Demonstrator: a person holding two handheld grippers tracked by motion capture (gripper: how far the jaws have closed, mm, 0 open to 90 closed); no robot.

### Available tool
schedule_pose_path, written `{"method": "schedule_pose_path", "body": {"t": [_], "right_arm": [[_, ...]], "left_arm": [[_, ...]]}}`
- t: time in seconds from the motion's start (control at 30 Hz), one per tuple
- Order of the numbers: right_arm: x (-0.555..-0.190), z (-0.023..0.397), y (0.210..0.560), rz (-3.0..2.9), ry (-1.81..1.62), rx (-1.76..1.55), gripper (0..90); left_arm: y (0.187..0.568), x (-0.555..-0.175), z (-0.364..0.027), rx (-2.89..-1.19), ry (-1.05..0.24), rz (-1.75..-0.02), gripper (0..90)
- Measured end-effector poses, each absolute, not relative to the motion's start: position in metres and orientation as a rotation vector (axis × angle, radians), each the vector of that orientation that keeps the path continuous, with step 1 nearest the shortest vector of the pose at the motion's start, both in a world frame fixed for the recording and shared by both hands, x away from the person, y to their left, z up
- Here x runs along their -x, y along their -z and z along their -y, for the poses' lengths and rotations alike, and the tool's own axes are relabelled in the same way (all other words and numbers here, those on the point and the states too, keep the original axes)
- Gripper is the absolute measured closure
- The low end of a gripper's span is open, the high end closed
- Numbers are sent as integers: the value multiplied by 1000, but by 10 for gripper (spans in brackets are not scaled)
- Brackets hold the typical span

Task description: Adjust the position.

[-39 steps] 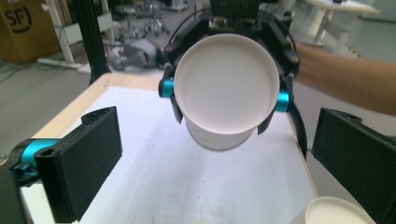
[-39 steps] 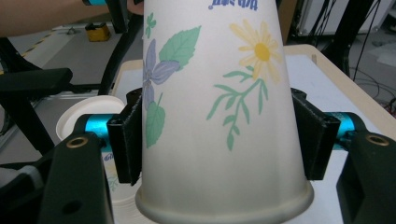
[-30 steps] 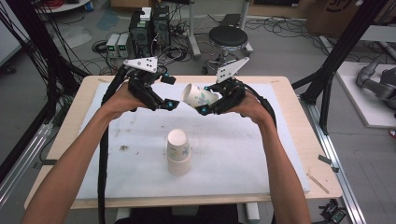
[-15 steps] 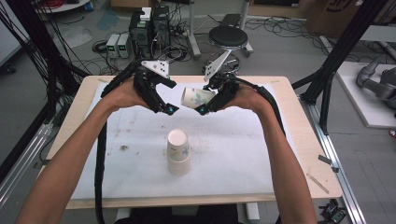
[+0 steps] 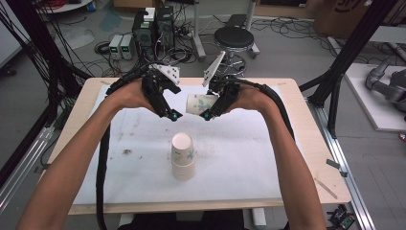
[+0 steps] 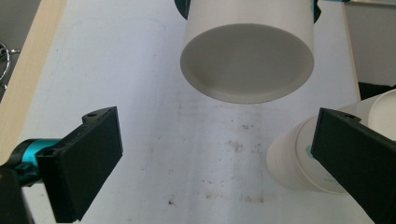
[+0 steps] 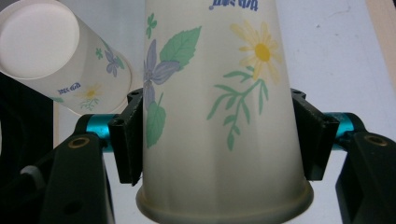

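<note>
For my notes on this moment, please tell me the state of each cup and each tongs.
Held cup: lifted off the table, lying sideways, gripped near its rim.
Cup stack: upside down on the white mat, untouched.
Right tongs: shut on the held cup.
Left tongs: open, empty, facing the held cup's bottom.

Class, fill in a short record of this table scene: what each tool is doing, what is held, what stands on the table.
right tool: shut on the paper cup, held sideways above the table
left tool: open, holding nothing, facing the cup's bottom
cup stack: upside down on the white sheet
table: wooden, sheet over it
</note>
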State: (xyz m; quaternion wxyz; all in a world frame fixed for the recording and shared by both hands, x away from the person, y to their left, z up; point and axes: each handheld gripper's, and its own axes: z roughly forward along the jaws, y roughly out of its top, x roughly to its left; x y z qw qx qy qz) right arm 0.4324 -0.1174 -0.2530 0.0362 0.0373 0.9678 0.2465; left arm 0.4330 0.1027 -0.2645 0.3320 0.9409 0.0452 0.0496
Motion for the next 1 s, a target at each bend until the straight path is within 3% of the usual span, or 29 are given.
{"method": "schedule_pose_path", "body": {"t": [0.4, 0.5, 1.0], "right_arm": [[-433, 112, 257, -2991, -731, -110, 322], [-433, 112, 257, -2996, -733, -116, 322], [-433, 111, 259, -2995, -750, -104, 324]], "left_arm": [[263, -432, -91, -2458, -128, -76, 22], [263, -432, -89, -2453, -102, -54, 122], [267, -431, -82, -2428, -62, -42, 165]]}}
